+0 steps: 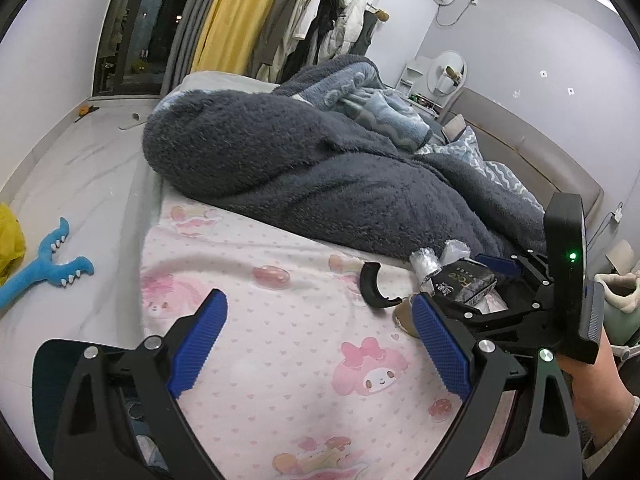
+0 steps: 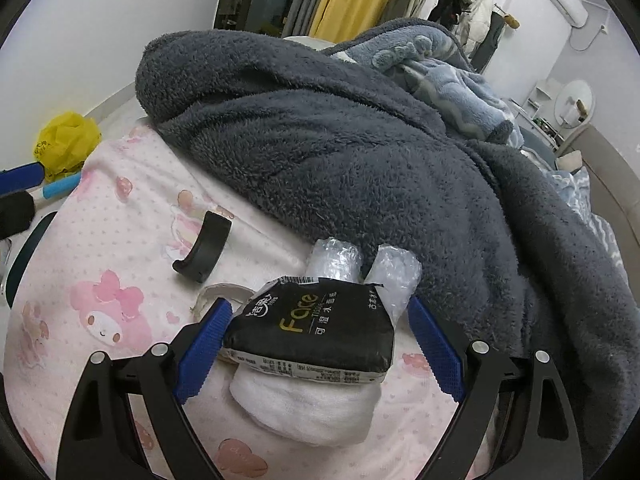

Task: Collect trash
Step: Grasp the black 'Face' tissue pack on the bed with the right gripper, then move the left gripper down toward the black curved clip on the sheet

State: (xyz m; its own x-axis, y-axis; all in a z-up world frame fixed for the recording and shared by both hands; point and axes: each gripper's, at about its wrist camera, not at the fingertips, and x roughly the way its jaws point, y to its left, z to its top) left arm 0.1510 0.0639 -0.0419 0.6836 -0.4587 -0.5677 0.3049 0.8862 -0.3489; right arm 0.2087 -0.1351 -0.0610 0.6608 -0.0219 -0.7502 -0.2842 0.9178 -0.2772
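On the pink cartoon bed sheet (image 2: 100,264) lies a black tissue pack (image 2: 316,328) on a wad of white tissue (image 2: 308,404). Two clear plastic wrappers (image 2: 336,258) lie just beyond it, against the blanket. My right gripper (image 2: 320,328) is open with its blue fingers either side of the pack, the left pad touching it. A black curved plastic piece (image 2: 204,252) and a torn brownish scrap (image 2: 224,292) lie to the left. My left gripper (image 1: 316,332) is open and empty over the sheet, the black piece (image 1: 376,286) ahead on its right. The pack (image 1: 466,282) shows there too.
A heaped dark grey fleece blanket (image 1: 304,160) covers the bed beyond the trash. A yellow plastic bag (image 2: 66,144) and a blue plush toy (image 1: 48,268) lie on the pale floor (image 1: 80,168) left of the bed. Clothes hang at the far wall.
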